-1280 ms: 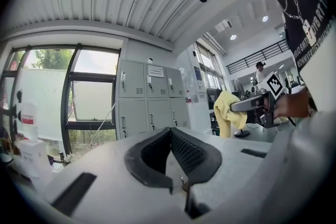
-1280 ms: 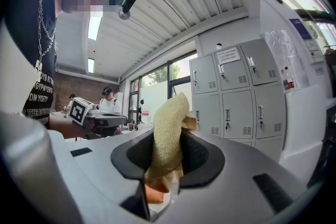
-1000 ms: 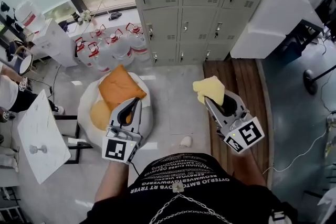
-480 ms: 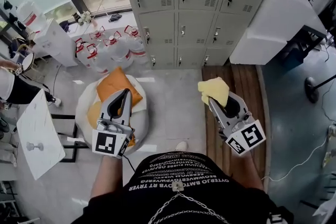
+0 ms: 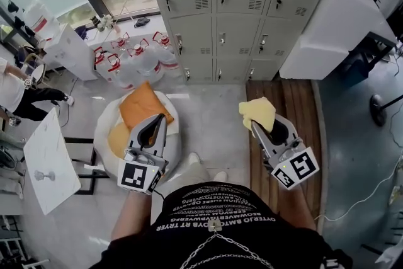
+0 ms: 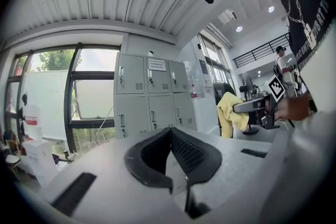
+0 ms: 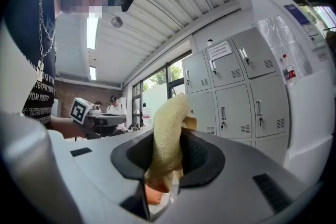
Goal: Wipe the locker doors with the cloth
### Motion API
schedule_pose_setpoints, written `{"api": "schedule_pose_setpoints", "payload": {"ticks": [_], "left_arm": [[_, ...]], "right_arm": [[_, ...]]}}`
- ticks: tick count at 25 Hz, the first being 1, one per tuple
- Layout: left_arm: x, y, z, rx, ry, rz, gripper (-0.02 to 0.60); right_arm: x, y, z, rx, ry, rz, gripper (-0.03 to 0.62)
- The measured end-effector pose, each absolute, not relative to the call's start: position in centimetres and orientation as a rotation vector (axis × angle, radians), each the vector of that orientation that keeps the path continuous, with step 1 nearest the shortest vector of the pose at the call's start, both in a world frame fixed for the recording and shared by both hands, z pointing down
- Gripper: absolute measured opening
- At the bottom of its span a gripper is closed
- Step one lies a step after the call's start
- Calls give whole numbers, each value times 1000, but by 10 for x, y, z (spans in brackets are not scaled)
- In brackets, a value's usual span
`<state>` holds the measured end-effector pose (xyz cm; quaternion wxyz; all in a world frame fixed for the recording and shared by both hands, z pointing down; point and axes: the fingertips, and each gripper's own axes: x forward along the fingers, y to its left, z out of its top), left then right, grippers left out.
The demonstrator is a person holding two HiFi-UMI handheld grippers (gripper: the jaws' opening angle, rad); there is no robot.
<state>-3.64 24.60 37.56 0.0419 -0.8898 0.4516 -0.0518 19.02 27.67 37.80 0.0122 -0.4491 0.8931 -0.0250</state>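
Grey lockers stand ahead, their doors closed; they also show in the left gripper view as a block of lockers. My right gripper is shut on a yellow cloth, which sticks up between its jaws as a folded cloth. The left gripper is shut with nothing in it, jaws pressed together. Both grippers are held well short of the lockers. From the left gripper view the cloth hangs at the right.
A white beanbag with orange cushions lies under the left gripper. Water jugs stand by the window. A white cabinet is right of the lockers. A white table stands at left, with a person beyond it.
The person carrying both grippers has stepped nearer the lockers; a foot now shows between the grippers. The grippers kept their states, right one still holding the cloth.
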Motion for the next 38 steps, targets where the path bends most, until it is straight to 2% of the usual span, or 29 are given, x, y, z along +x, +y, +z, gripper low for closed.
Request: {"api": "schedule_pose_setpoints", "payload": {"ticks": [14, 38], "left_arm": [[-27, 213, 369, -2747, 1307, -100, 8], [-27, 39, 370, -2782, 1242, -78, 8]], "right_arm": [[181, 256, 370, -1417, 2786, -28, 110], [158, 93, 375, -1491, 2781, -53, 110]]}}
